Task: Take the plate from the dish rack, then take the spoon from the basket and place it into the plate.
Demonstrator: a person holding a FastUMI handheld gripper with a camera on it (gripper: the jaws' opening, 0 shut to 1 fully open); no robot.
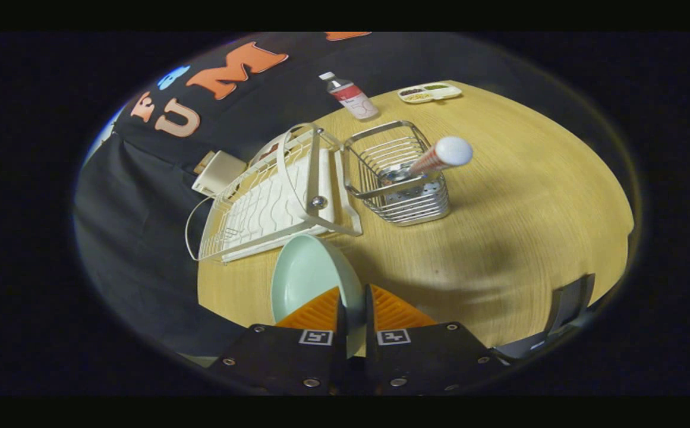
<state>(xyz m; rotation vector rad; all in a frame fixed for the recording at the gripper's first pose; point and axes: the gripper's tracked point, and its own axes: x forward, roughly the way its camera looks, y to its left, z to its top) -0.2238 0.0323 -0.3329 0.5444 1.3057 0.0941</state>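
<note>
My gripper (353,306) is shut on the rim of a pale green plate (306,276), which stands on edge between the fingers and hangs above the wooden table (499,238). Just beyond the plate lies the white wire dish rack (273,196) on its drip tray. To the right of the rack stands a metal wire basket (398,178). A spoon (434,159) with a striped handle and a round white end leans out of the basket, its metal bowl down inside.
A small bottle (350,95) with a red-and-white label stands beyond the basket, and a white divided tray (429,92) with food sits at the far table edge. A beige box (219,172) lies off the table's left side behind the rack.
</note>
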